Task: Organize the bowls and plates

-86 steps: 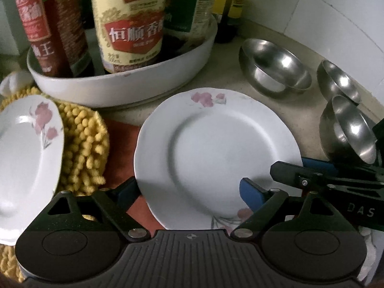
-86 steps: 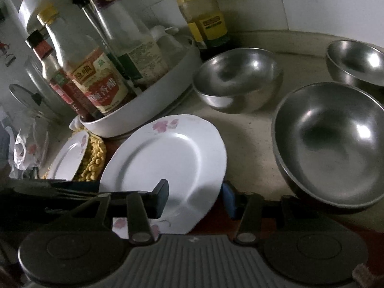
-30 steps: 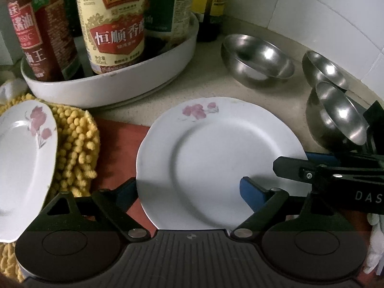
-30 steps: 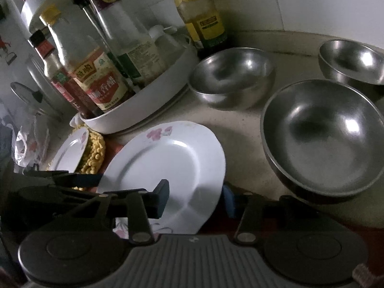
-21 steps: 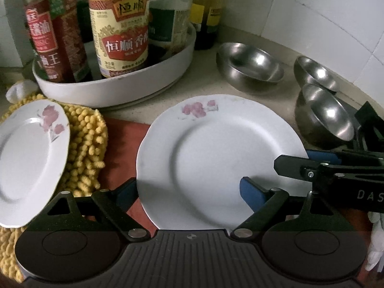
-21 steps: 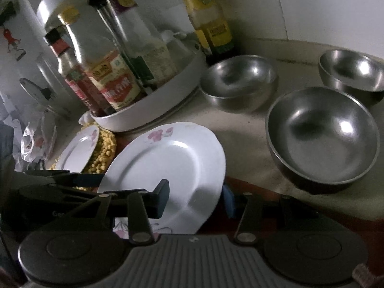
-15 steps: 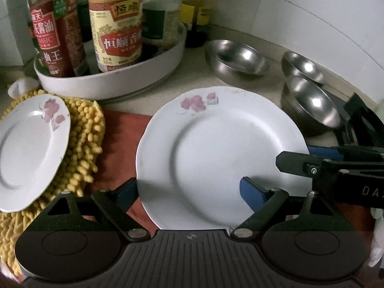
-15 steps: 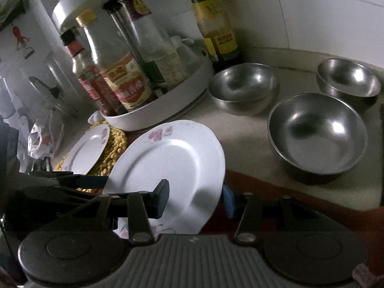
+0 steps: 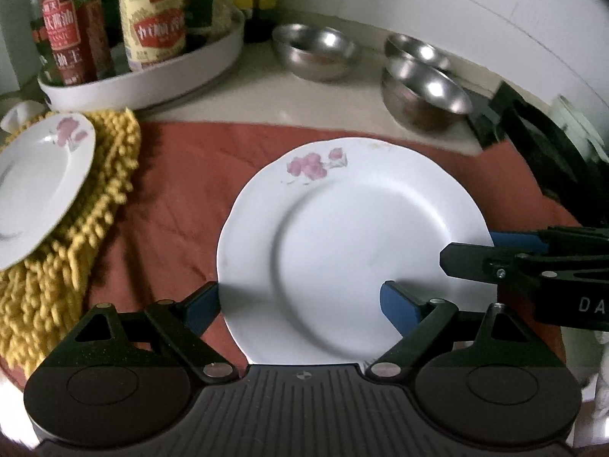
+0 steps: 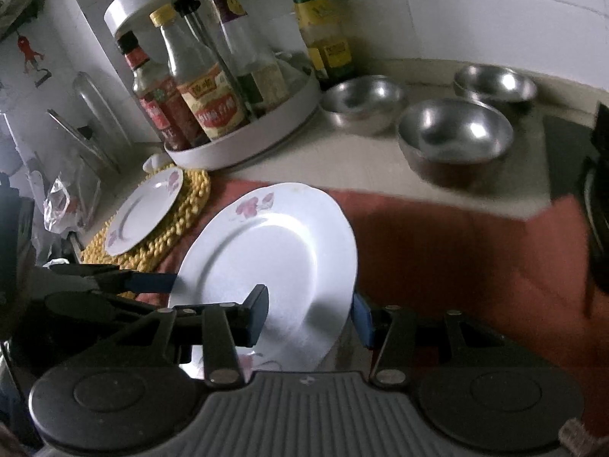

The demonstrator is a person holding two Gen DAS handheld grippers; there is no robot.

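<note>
Your left gripper [image 9: 300,301] and right gripper [image 10: 308,314] both clamp flowered plate [image 9: 354,251] over red cloth [image 9: 182,190]; beige counter [image 9: 266,91], white tiled wall [image 10: 475,11] behind.

A rust-red cloth [image 9: 182,175] covers the near part of the pale counter [image 9: 266,87], and a yellow chenille mat [image 9: 76,236] lies on its left edge. Behind the mat, a white round turntable tray [image 10: 266,129] holds sauce bottles, among them a red-labelled soy sauce bottle [image 9: 64,34] and a vinegar bottle with a yellow and red label [image 9: 158,26], with a yellow-labelled bottle [image 10: 327,34] just behind the tray against the white tiled wall [image 10: 475,11]. At far left, crumpled clear plastic [image 10: 64,205] sits near the wall.
</note>
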